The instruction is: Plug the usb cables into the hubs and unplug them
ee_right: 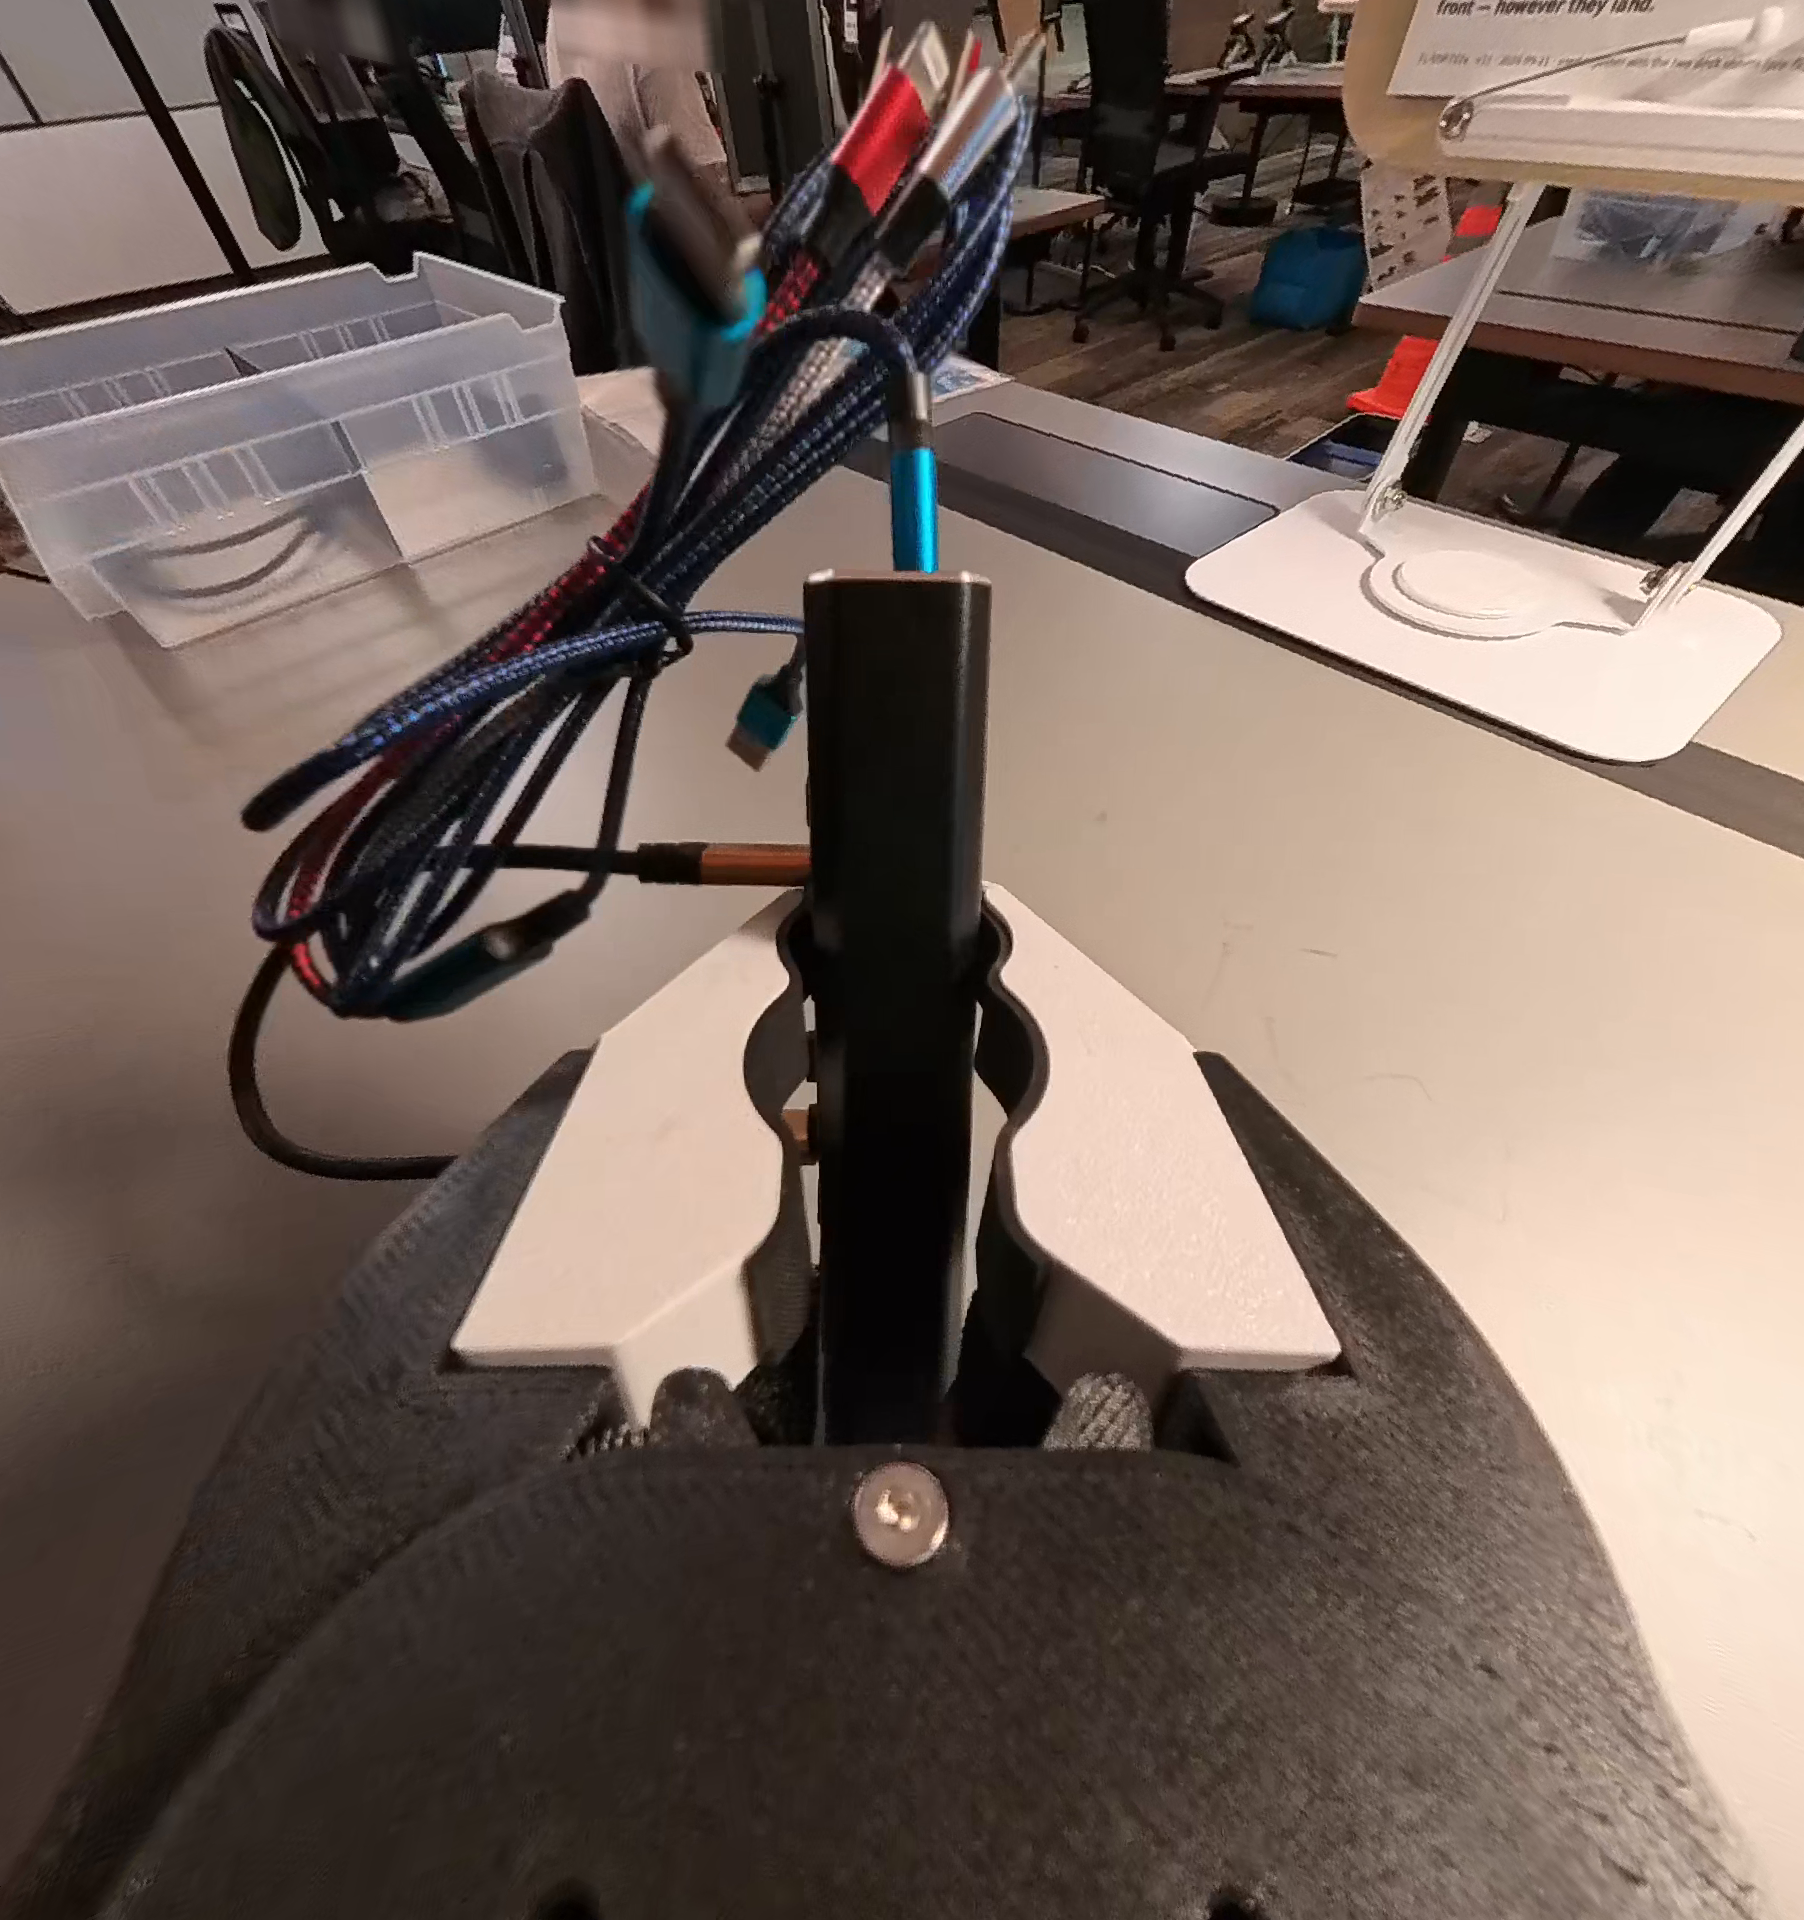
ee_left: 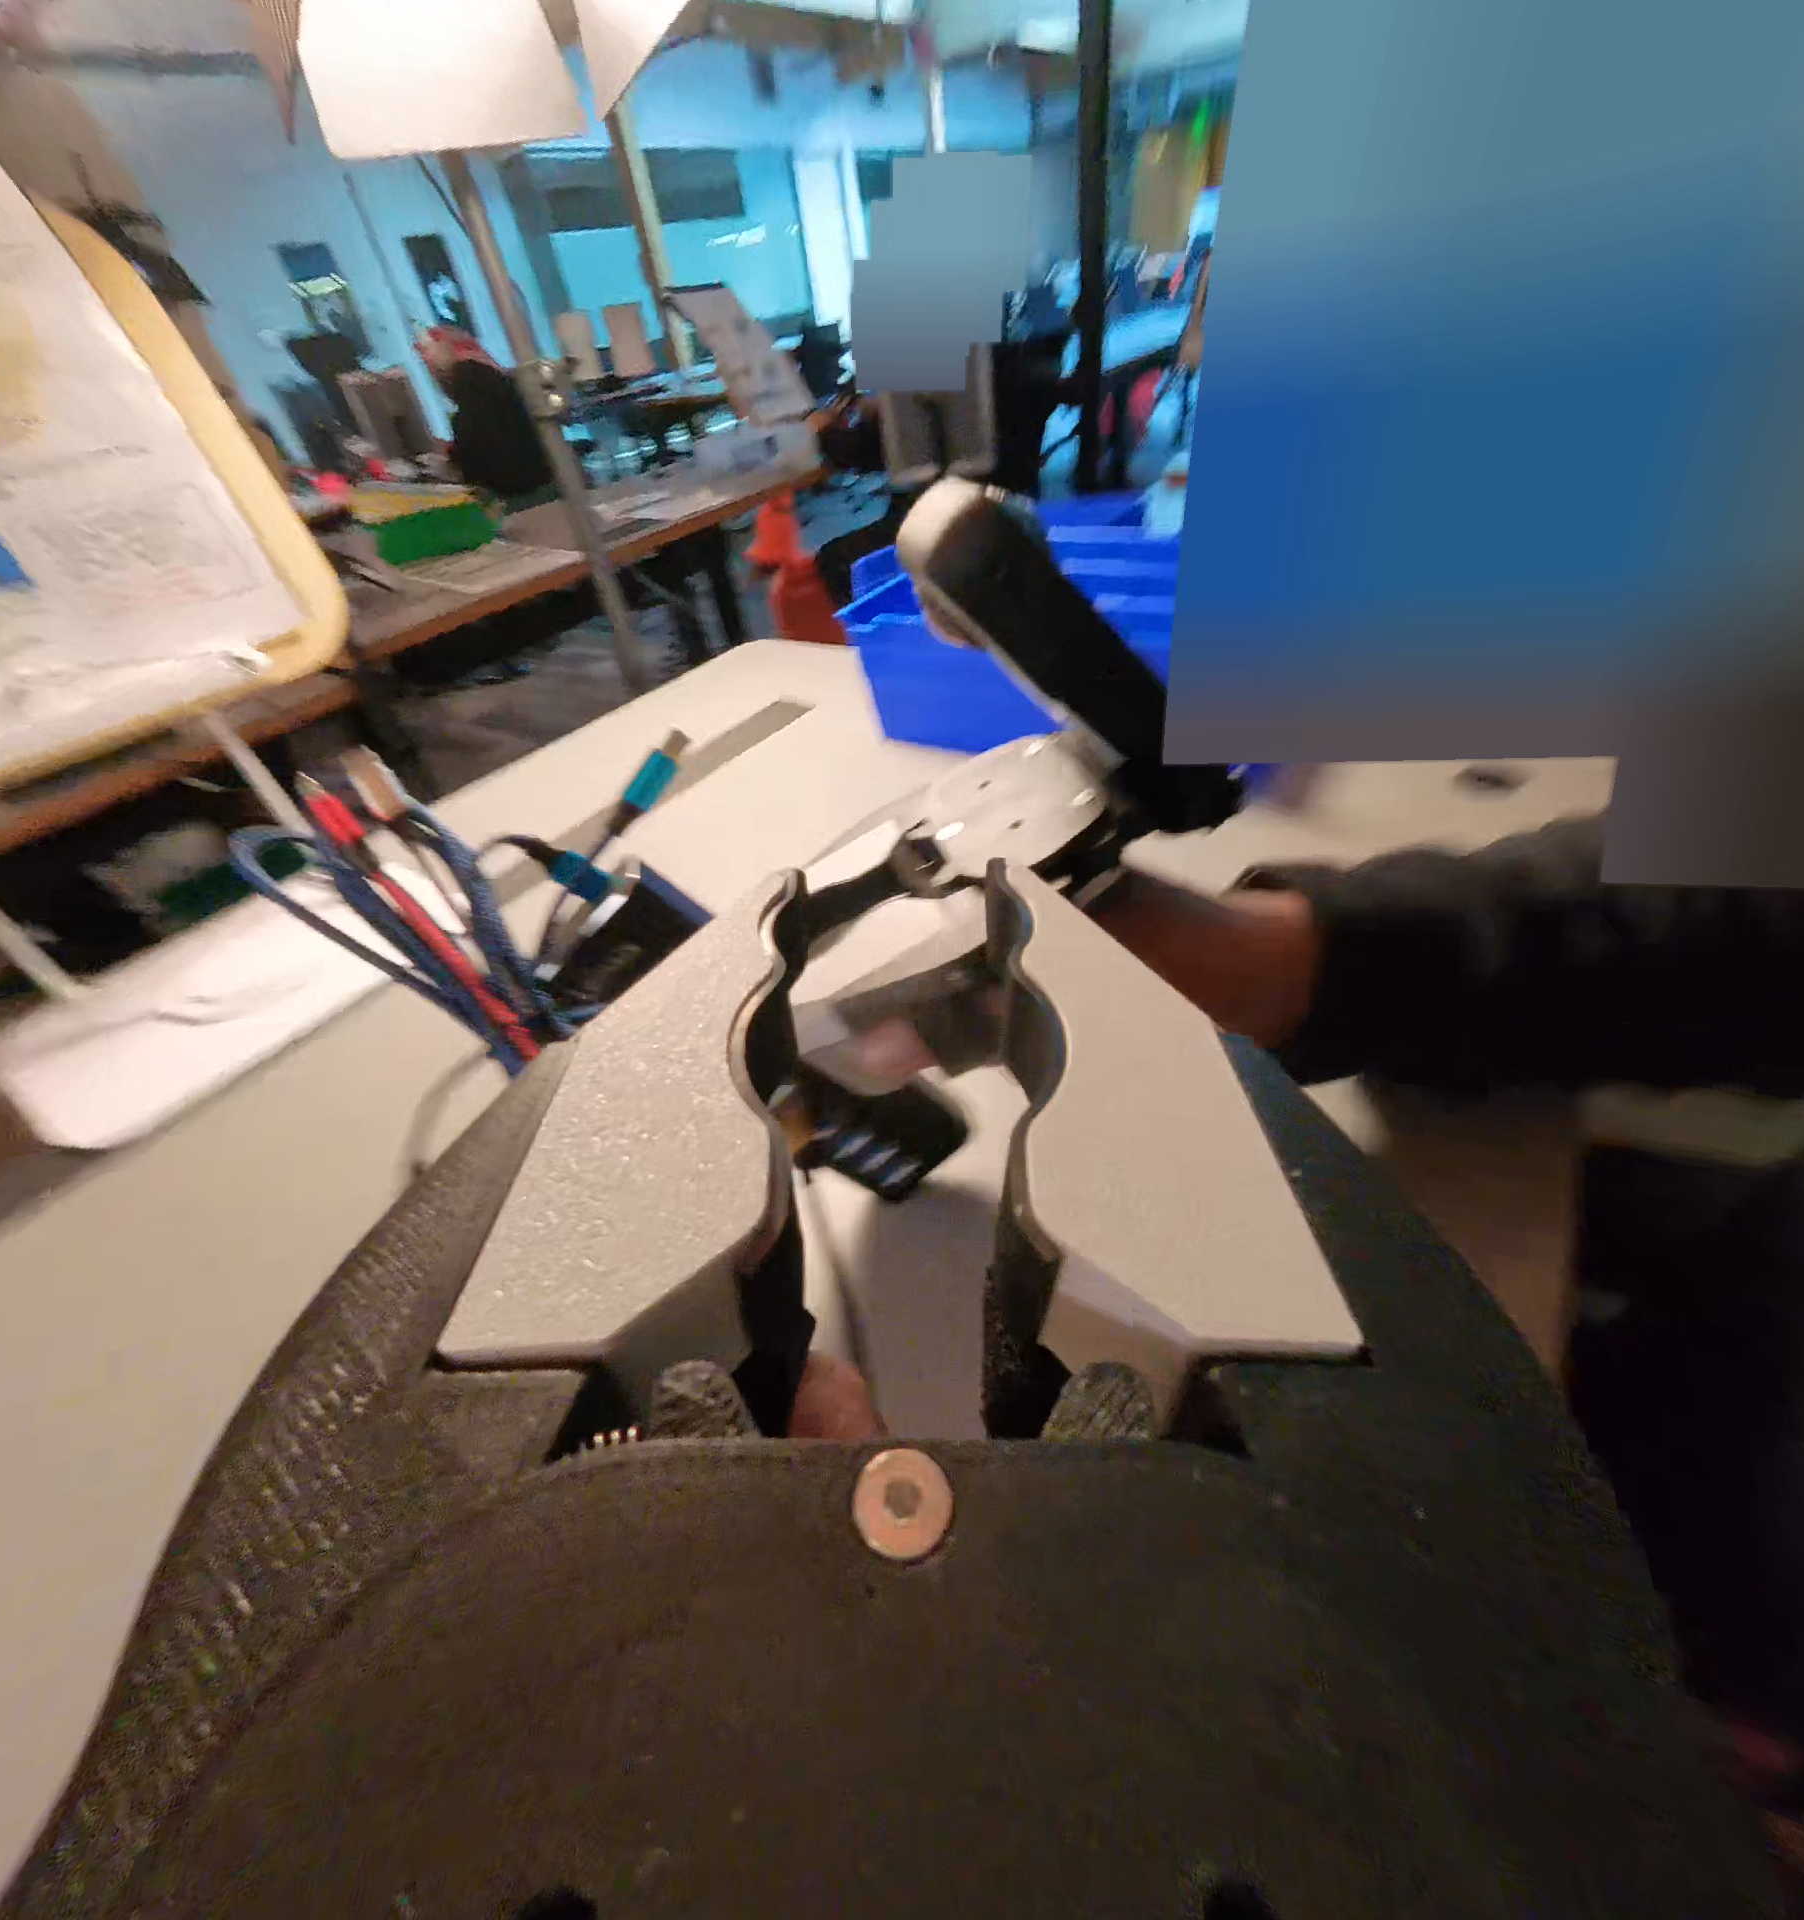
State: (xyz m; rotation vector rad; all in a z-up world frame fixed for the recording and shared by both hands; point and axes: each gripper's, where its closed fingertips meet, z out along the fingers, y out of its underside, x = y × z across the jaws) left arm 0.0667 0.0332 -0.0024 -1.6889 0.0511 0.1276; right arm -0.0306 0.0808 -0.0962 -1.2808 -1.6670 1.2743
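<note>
Workspace was a pale grey-white tabletop point(ee_right: 1293, 1039) with a darker grey rectangular inset panel point(ee_right: 1106, 468) toward its far edge. Clear plastic compartment bin point(ee_right: 254, 436) sat at the far left of it, flat white stand base with clear angled struts point(ee_right: 1480, 623) at the far right. Blue plastic bins point(ee_left: 939, 665) sat at the table's far side in the left wrist view. Beyond: long brown-topped workbenches point(ee_left: 565, 561), black office chairs point(ee_right: 1137, 208), dark patterned floor point(ee_right: 1189, 343), orange cone point(ee_left: 789, 561), light-coloured back walls, bluish overhead light. Left wrist view was motion-blurred, so far detail was unclear.
</note>
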